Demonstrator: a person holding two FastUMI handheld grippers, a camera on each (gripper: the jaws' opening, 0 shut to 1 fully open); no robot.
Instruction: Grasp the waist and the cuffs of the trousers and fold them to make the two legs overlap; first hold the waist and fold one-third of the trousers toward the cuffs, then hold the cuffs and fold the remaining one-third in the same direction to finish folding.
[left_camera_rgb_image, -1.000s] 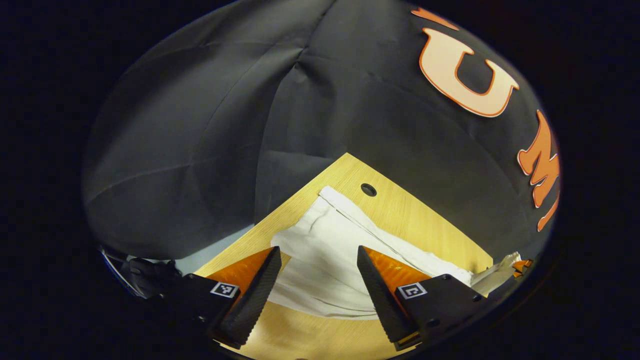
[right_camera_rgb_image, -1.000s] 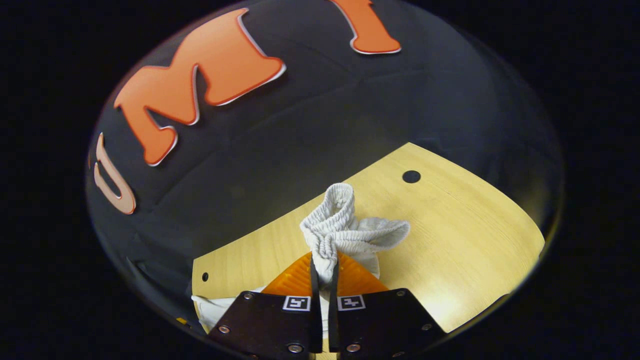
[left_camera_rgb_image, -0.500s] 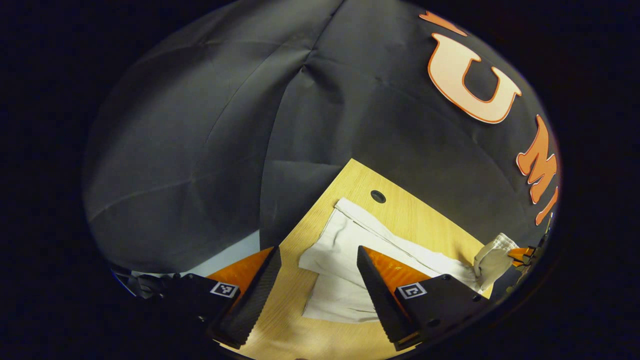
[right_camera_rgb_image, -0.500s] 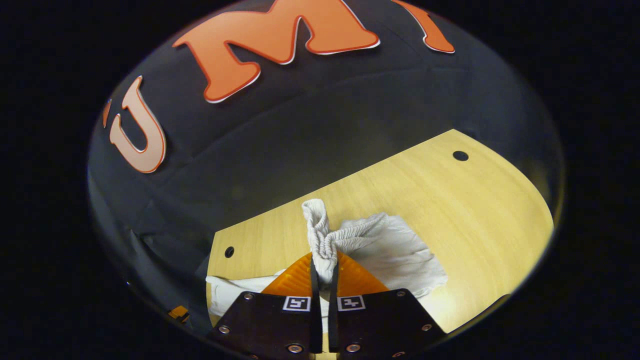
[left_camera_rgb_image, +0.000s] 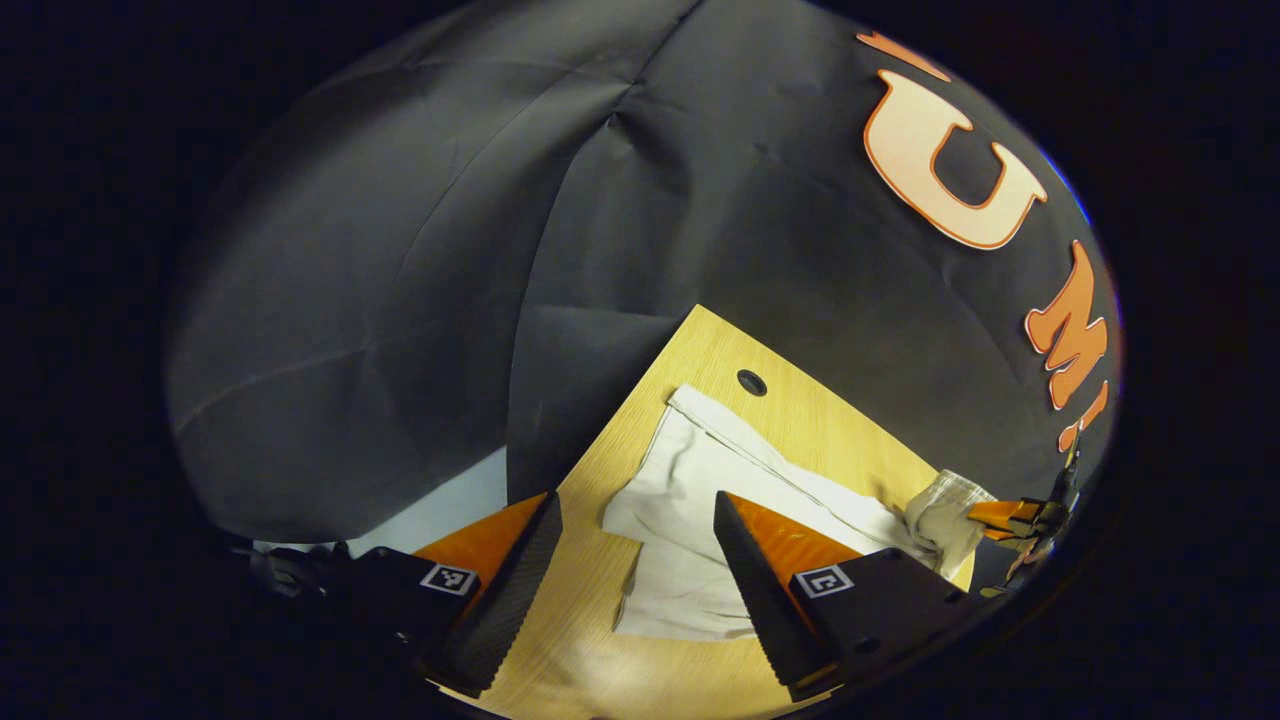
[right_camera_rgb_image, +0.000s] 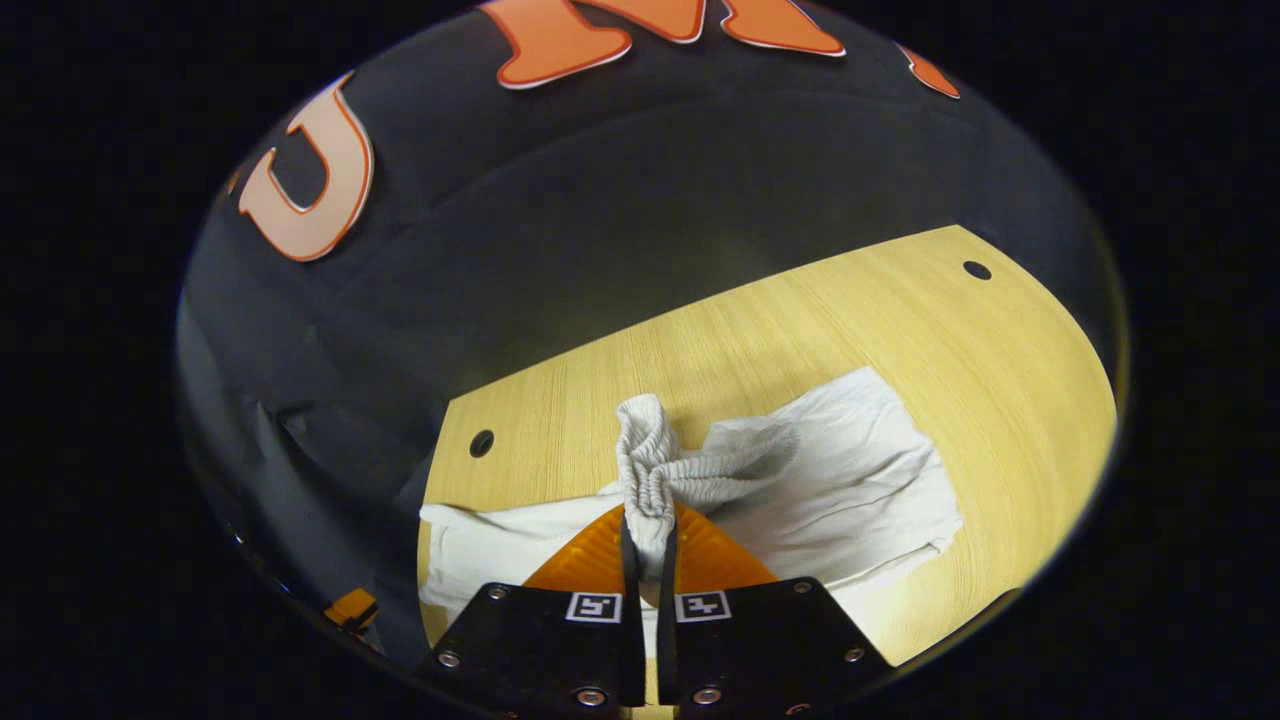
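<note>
**Right gripper clamped on the elastic waist; left gripper spread above the trouser legs**

The white trousers lie on the wooden table, which serves as the landmark. In the right gripper view, the right gripper has both fingers pressed together on the gathered elastic waist, which stands bunched and lifted above the table surface; the rest of the cloth spreads flat to either side of it. A round hole in the table lies near the far-left corner, just beyond the cloth's edge.

In the left gripper view, the left gripper has its fingers wide apart and holds nothing; bare tabletop and part of the trousers show between them. The legs run from beside a hole near the table's far corner toward the right edge, where the right gripper holds the raised waist above the table. The black cloth wall rises behind the table.
</note>
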